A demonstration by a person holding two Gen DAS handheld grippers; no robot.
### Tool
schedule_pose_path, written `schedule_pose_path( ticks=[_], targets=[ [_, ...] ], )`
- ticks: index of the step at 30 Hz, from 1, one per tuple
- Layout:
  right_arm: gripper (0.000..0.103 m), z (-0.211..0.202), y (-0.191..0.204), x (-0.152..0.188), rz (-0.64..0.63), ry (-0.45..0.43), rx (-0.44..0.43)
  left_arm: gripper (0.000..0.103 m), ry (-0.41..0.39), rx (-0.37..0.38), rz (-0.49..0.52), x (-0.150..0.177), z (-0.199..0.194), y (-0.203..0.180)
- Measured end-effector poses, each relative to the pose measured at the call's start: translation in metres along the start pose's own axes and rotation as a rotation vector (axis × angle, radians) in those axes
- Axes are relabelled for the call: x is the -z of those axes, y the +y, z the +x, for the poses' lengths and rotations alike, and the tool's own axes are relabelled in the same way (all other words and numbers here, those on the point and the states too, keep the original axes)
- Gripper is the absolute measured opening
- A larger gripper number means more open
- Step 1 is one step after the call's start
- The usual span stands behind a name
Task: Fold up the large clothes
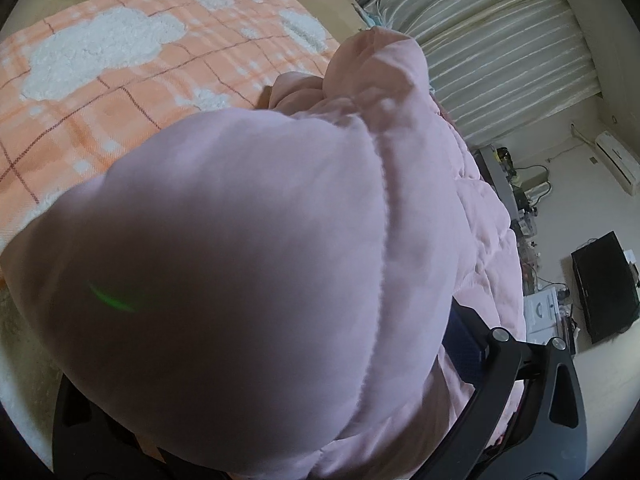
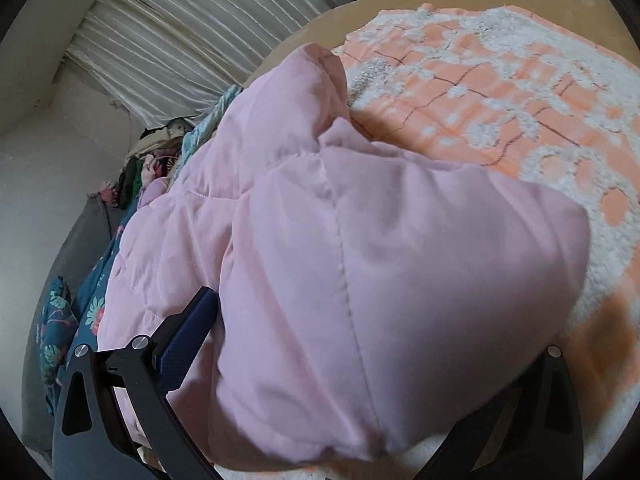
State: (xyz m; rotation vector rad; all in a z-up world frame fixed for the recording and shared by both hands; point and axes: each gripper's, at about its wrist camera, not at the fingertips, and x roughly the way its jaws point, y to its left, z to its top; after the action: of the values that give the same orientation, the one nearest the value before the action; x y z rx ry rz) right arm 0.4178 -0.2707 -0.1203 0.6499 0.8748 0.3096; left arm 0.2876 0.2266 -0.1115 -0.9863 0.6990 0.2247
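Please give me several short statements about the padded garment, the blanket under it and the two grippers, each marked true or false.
1. The puffy pink quilted jacket fills the space between the right gripper fingers. True.
2. The blanket under it is plain blue. False: the orange plaid blanket with fluffy white patches lies on the bed.
3. The left gripper hangs free of any cloth. False: pink fabric bulges across it and hides most of its fingers.
4. Pale pleated curtains hang behind the bed. True.
5. The jacket lies folded flat. False: it is bunched and lifted.
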Motion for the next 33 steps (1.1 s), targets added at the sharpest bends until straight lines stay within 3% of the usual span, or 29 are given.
schedule_pose_path(
  ticks=[1, 4, 8, 11, 15, 21, 33],
  targets=[
    [0.096, 0.000, 0.000, -0.001, -0.008, -0.001, -0.005, 0.095, -0.006, -0.002, 0.007, 0.002, 0.000, 0.001],
    [0.070, -0.004, 0.005, 0.000, -0.047, -0.003, -0.046, 0.091, -0.016, -0.008, 0.035, 0.003, -0.001, -0.004],
    [0.047, -0.018, 0.029, 0.000, -0.177, -0.031, -0.032, 0.072, -0.039, -0.033, 0.108, 0.005, -0.010, -0.019],
    [0.040, -0.026, 0.046, 0.000, -0.256, -0.045, -0.009, 0.055, -0.052, -0.047, 0.154, 0.006, -0.017, -0.030],
    [0.035, -0.042, 0.076, 0.002, -0.386, -0.070, 0.022, 0.039, -0.071, -0.074, 0.228, 0.007, -0.034, -0.049],
    [0.034, -0.069, 0.108, -0.001, -0.506, -0.096, 0.023, 0.037, -0.087, -0.074, 0.297, 0.008, -0.062, -0.072],
    [0.034, -0.099, 0.127, 0.015, -0.575, -0.092, 0.028, 0.036, -0.090, -0.067, 0.322, 0.010, -0.095, -0.074]
  ],
)
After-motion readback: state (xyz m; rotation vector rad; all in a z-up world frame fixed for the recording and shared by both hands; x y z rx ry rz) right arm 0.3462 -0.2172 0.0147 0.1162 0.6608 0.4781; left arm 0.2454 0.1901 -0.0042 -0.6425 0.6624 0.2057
